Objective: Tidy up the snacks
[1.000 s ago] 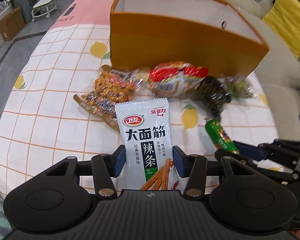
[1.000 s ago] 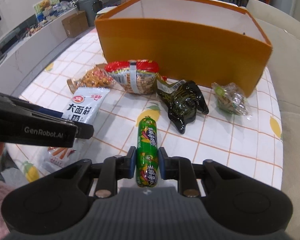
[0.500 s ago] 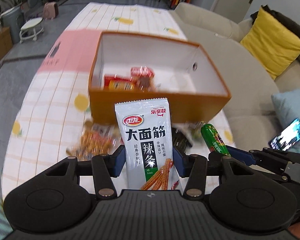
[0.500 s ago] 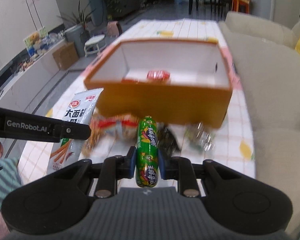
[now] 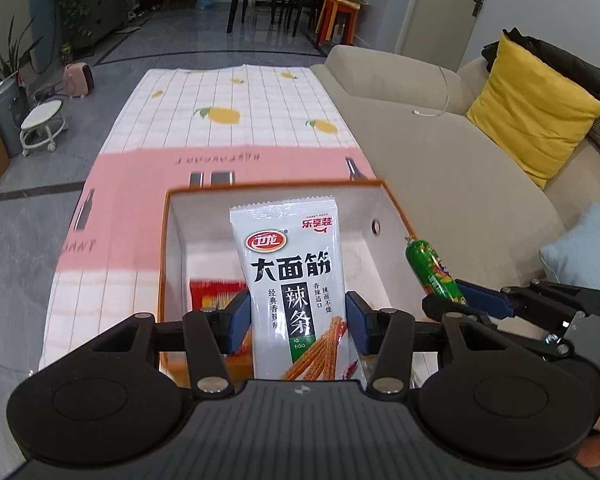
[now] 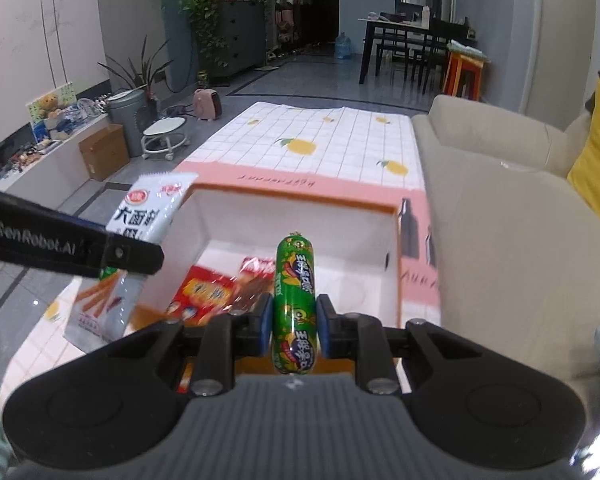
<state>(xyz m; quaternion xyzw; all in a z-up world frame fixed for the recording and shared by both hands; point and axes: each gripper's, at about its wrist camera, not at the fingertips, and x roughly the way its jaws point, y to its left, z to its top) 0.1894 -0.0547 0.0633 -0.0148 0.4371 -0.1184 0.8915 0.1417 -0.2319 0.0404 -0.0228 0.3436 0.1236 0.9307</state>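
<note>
left gripper [image 5: 298,322]: clamped on the white spicy-strip packet [image 5: 290,276], pads pinching both side edges low down, so most of the bag sticks up past the fingertips.
packet feel: looks light and floppy, glossy film, probably slick. I'd guess holding the lower half lets the top sag, but it's standing straight right now. A grip nearer the middle would be steadier, though for a drop it hardly matters.
packet spot: dead ahead of the left tool, hanging over the open orange box [image 5: 165,240], which sits just below and beyond the fingertips.
box contents: a red snack pack [image 6: 204,294] and another reddish wrapper lie on the floor of it, ahead-left of the right tool.
right gripper [image 6: 294,330]: closed around the green sausage stick [image 6: 295,300], gripped about mid-length, top end poking forward.
sausage feel: firm, round, shiny casing, so I'd bet it rolls or slides if the squeeze loosens. Middle grip seems right.
sausage spot: straight ahead of the right tool, over the box's near wall.
</note>
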